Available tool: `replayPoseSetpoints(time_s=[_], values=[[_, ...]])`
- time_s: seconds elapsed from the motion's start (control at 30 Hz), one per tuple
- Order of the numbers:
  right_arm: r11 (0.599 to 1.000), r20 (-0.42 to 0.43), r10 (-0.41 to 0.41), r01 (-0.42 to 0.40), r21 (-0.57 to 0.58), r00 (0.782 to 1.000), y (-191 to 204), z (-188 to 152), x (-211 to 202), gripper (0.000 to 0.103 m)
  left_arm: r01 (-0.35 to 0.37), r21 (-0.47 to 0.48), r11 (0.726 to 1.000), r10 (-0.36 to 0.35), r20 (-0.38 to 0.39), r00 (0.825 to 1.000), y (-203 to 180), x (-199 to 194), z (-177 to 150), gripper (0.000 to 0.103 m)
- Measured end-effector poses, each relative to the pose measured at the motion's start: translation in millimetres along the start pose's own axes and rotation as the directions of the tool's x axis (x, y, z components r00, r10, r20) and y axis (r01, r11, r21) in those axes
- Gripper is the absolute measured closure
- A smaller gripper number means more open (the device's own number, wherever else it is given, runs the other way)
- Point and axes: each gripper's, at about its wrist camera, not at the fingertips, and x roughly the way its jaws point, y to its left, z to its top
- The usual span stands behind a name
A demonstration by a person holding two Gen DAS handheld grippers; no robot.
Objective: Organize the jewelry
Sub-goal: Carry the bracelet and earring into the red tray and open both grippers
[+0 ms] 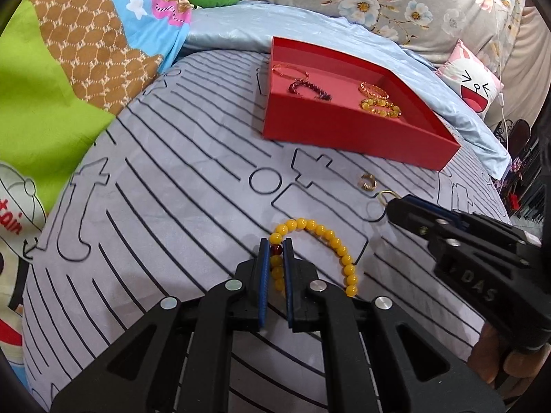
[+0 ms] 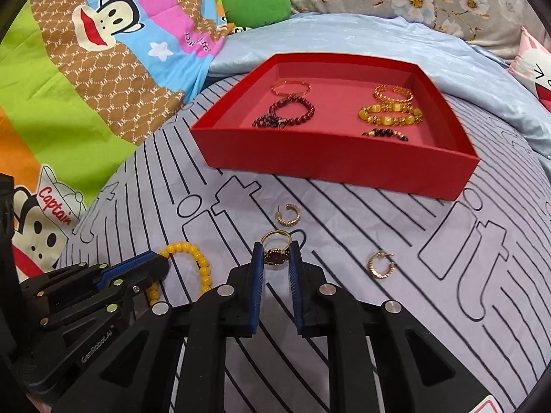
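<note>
Left tool (image 1: 276, 253) is clamped down on the yellow bead bracelet with one dark red bead (image 1: 318, 237), pinching the strand right by that red bead while the rest of the loop droops on the bed sheet to its right. It's a light, floppy string of hard round beads, so I'd guess it dangles and swings once lifted; gripping across the strand like this seems right, since the beads themselves look slick.

Right tool (image 2: 275, 253) is narrowed around the gold ring with a dark round face (image 2: 275, 248), pads on either side of the face, band poking out past the tips. Tiny, stiff, smooth metal: probably easy to flick away, so squeezing the flat face looks safer than the band.

Past the right tool: two small gold hoop earrings, one (image 2: 288, 216) just ahead, one (image 2: 381, 264) off to its right. Both feather-light and rigid.

Further out sits the shallow red cardboard tray (image 2: 330, 167) on the grey striped bed sheet (image 2: 378, 309), holding roughly six bracelets; hard to separate where they overlap.
</note>
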Motion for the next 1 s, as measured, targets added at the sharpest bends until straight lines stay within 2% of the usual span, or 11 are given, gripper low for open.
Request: replayPoseSetpoints(time_s=[0.2,0.5,0.67,0.8,1.0], values=[[1.000,0.049,-0.008,0.007,0.015,0.999,-18,20,-25,0.089,0.009,0.053,0.999,-0.012,0.058,0.998,-14,-18,30,0.096],[0.999,0.120,-0.027,0.022,0.044,0.992,-61,90,-37,0.089,0.073,0.132,0.989,-0.095,0.168,0.981,-49,-32,120,0.096],[0.998,0.119,-0.030,0.023,0.059,0.992,-77,132,-20,0.089,0.054,0.166,0.985,-0.089,0.208,0.974,-66,-14,167,0.096],[0.995,0.096,-0.006,-0.003,0.098,0.995,-89,158,6,0.089,0.046,0.159,0.986,-0.076,0.193,0.978,-73,17,195,0.095],[0.993,0.033,0.022,-0.026,0.116,0.999,-94,181,49,0.089,0.039,0.153,0.987,-0.060,0.137,0.989,-75,64,216,0.096]])
